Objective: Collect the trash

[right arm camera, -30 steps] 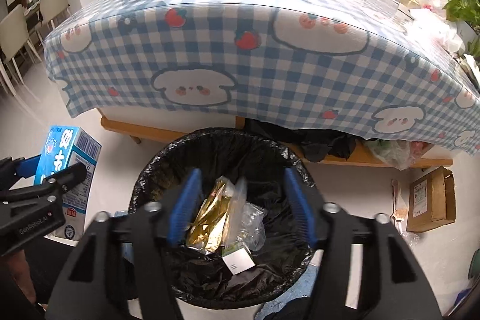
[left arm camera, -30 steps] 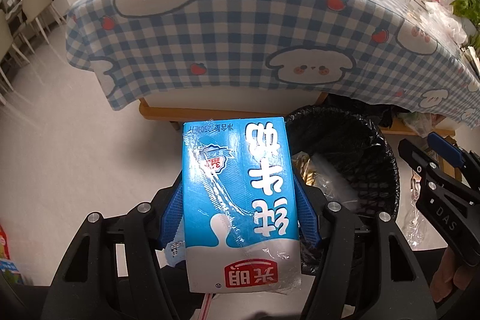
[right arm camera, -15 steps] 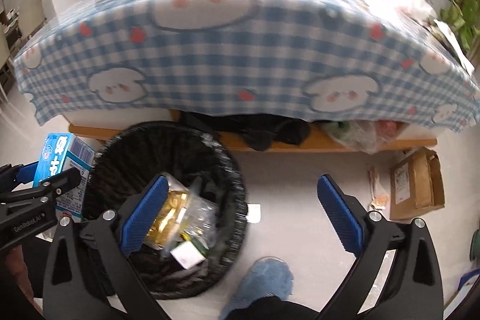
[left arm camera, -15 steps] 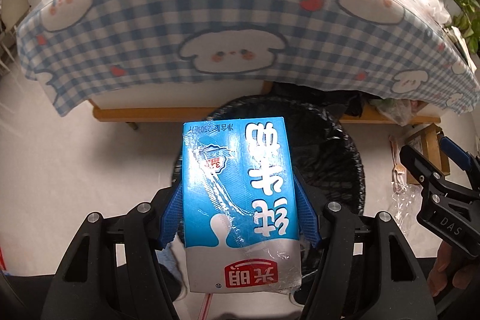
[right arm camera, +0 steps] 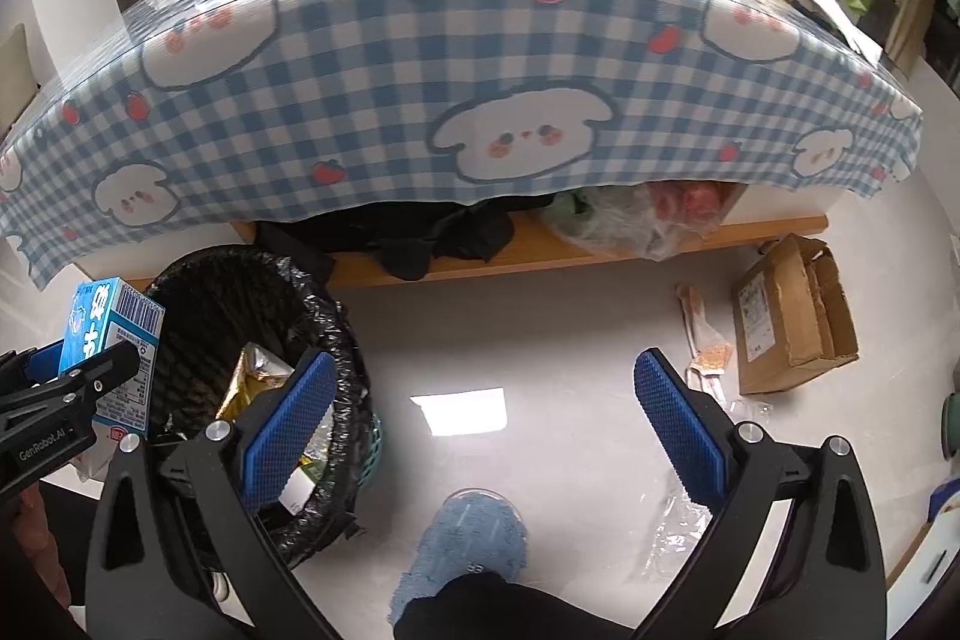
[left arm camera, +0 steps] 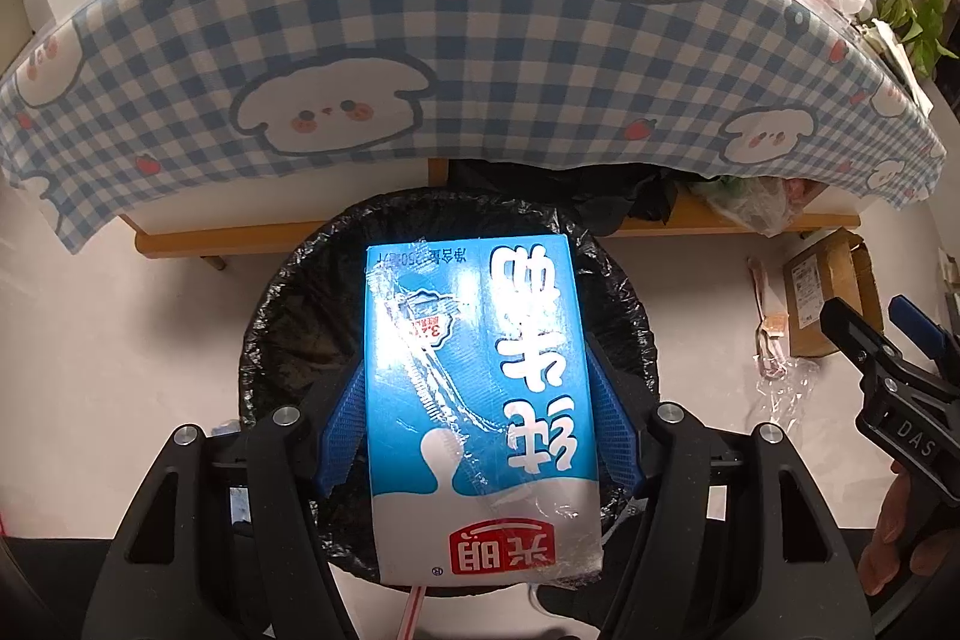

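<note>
A blue and white milk carton [left arm camera: 480,388] stands upside down between the blue pads [left arm camera: 342,418] of my left gripper [left arm camera: 477,358]. The jaws are opening, and the pads still touch the carton's sides. The carton hangs above the black-lined trash bin [left arm camera: 288,292]. In the right wrist view the carton [right arm camera: 114,334] and left gripper [right arm camera: 90,376] sit at the bin's [right arm camera: 240,292] left rim; gold and clear wrappers [right arm camera: 258,382] lie inside. My right gripper [right arm camera: 483,361] is wide open over bare floor right of the bin, nothing between its fingers.
A low table under a blue checked cloth [right arm camera: 420,100] stands behind the bin, with bags and dark clothes on its lower shelf. A cardboard box [right arm camera: 792,316], a snack wrapper [right arm camera: 708,358] and clear plastic [right arm camera: 684,532] lie on the floor at right. A person's slippered foot [right arm camera: 468,538] is below.
My left gripper carried the carton rightward from beside the bin to above its opening. My right gripper opened wide and swung right, off the bin and over the floor.
</note>
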The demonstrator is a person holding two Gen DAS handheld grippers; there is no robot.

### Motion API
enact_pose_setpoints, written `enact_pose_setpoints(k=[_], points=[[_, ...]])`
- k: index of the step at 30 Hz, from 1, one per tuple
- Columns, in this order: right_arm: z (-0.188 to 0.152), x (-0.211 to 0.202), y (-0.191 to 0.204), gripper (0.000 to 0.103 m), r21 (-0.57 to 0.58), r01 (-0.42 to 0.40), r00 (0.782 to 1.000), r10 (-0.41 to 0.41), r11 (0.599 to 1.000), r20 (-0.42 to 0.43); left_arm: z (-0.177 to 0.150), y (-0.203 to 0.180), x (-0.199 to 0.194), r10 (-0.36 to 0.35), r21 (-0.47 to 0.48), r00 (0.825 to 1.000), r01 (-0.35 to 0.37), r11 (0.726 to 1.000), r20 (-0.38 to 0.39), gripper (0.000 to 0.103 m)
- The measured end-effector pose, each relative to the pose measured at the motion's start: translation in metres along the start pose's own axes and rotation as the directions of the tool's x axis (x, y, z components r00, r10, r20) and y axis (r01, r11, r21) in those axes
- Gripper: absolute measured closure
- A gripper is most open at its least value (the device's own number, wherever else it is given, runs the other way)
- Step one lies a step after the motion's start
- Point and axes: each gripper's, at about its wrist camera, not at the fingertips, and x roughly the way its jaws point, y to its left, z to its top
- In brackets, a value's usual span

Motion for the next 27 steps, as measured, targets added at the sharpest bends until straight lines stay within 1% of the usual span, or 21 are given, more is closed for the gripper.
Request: enact_pose_setpoints(k=[1,3,6,9,12,18,20,22,27], points=[[0.0,0.0,-0.001,0.008,0.002,0.005,1.0,-0.005,1.0,0.0,0.0,0.0,0.0,0.0,-0.001,1.0,0.0,1.0,0.005,0.025],[0.001,0.0,0.001,0.008,-0.003,0.014,1.0,-0.014,1.0,0.0,0.0,0.002,-0.001,0.009,-0.001,1.0,-0.009,1.0,0.019,0.015],[0.002,0.001,0.01,0.008,-0.023,0.023,1.0,-0.023,0.999,-0.007,0.0,0.012,-0.005,0.045,0.006,0.998,-0.045,0.999,0.034,0.008],[0.007,-0.005,0.026,0.008,-0.045,0.02,1.0,-0.02,0.999,0.0,0.001,0.031,-0.02,0.056,-0.01,0.996,-0.056,0.998,0.066,0.006],[0.015,-0.024,0.051,0.008,-0.077,0.001,1.0,0.002,0.997,0.03,0.003,0.052,-0.042,0.079,-0.036,0.992,-0.076,0.996,0.094,0.006],[0.029,-0.071,0.092,0.008,-0.115,-0.024,0.997,0.033,0.993,0.077,0.006,0.09,-0.104,0.09,-0.085,0.981,-0.077,0.993,0.173,0.006],[0.031,-0.088,0.1,0.008,-0.107,-0.033,0.996,0.043,0.994,0.084,0.005,0.098,-0.126,0.086,-0.087,0.976,-0.07,0.994,0.202,0.006],[0.031,-0.107,0.106,0.008,-0.105,-0.046,0.993,0.057,0.993,0.1,0.002,0.103,-0.144,0.098,-0.089,0.968,-0.08,0.993,0.229,0.006],[0.021,-0.15,0.114,0.008,-0.098,-0.049,0.983,0.065,0.994,0.174,-0.007,0.11,-0.176,0.115,-0.087,0.957,-0.095,0.992,0.267,0.006]])
